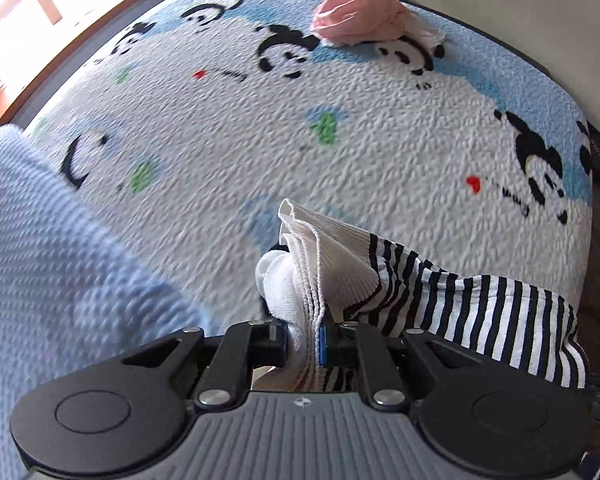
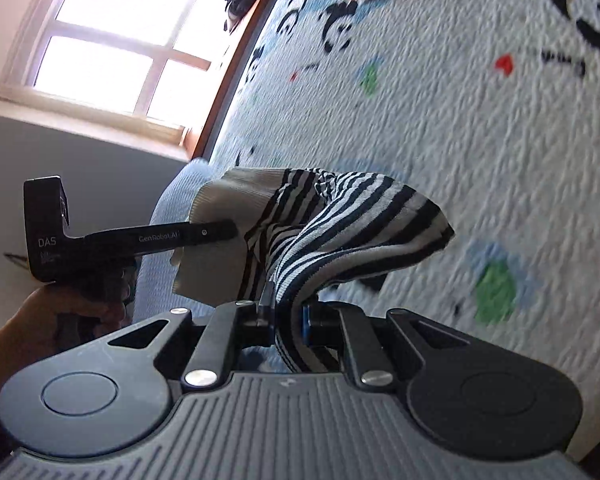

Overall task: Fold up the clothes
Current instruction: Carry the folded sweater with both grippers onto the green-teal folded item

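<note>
I have the striped garment [image 1: 472, 300] lifted off the bed [image 1: 340, 152] and strung between both tools: my left gripper [image 1: 302, 340] has its jaws clenched on the white ribbed hem, and my right gripper [image 2: 288, 316] has its jaws clamped on a bunched fold of the striped knit [image 2: 340, 224]. In the right wrist view the left tool sits at about nine o'clock, so the two grips look close together and the cloth between them hangs twisted, not spread. That is my main worry: laid down like this, the piece would likely land crumpled, with the fold crooked. The right grip seems to hold several gathered layers, and a loose one could slip free under tension. A light blue knitted cloth [image 1: 60, 260] fills the seven to nine o'clock side of the left view and could get dragged along; the pink garment [image 1: 356, 20] at twelve o'clock lies well apart
</note>
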The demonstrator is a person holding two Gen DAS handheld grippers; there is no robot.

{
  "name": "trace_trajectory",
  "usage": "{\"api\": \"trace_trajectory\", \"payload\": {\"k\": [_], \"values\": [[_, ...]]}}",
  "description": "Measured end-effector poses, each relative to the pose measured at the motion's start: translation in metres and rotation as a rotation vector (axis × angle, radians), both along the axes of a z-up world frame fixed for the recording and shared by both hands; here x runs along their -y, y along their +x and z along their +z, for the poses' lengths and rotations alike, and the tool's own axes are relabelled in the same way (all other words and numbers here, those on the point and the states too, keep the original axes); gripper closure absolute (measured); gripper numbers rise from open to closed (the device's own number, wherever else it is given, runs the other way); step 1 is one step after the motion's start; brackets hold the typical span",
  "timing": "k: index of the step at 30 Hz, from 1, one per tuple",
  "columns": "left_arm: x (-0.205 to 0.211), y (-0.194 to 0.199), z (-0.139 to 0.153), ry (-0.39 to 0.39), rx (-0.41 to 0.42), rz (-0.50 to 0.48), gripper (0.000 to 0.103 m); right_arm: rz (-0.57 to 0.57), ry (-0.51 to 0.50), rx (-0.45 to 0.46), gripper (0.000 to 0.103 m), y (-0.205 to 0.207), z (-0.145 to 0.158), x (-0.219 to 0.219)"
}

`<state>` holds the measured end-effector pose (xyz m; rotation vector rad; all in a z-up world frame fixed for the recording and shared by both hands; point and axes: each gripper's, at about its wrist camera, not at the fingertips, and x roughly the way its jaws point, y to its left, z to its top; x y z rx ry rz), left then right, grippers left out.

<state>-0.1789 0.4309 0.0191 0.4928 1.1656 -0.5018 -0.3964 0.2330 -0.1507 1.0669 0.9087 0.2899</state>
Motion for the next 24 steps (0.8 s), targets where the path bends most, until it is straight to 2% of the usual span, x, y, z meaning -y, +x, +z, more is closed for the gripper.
{"api": "trace_trajectory", "payload": {"k": [7,11,13,16,17,19,20,21,24], "values": [[-0.118,-0.05,0.05,0.07,-0.009,0.035,0.089,0.073,0.126,-0.016,0.092,-0.059,0.03,-0.105],[-0.178,-0.063,0.066,0.122,-0.042,0.043,0.089,0.132,0.179,-0.017,0.091,-0.09,0.039,-0.163],[-0.203,-0.066,0.053,0.157,-0.067,0.044,0.088,0.147,0.178,-0.037,0.091,-0.103,0.031,-0.186],[-0.232,-0.072,-0.004,0.209,-0.097,0.095,0.087,0.145,0.097,-0.107,0.09,-0.114,-0.004,-0.216],[-0.239,-0.075,-0.026,0.235,-0.097,0.109,0.087,0.149,0.051,-0.146,0.09,-0.117,-0.019,-0.225],[-0.247,-0.086,-0.057,0.278,-0.043,0.11,0.081,0.146,0.027,-0.24,0.086,-0.124,-0.048,-0.234],[-0.25,-0.089,-0.062,0.269,-0.013,0.112,0.078,0.134,0.039,-0.247,0.086,-0.128,-0.055,-0.235],[-0.253,-0.091,-0.067,0.259,0.016,0.114,0.077,0.134,0.021,-0.216,0.086,-0.13,-0.053,-0.236],[-0.262,-0.089,-0.06,0.207,0.055,0.146,0.068,0.153,-0.045,-0.161,0.082,-0.136,-0.043,-0.241]]}}
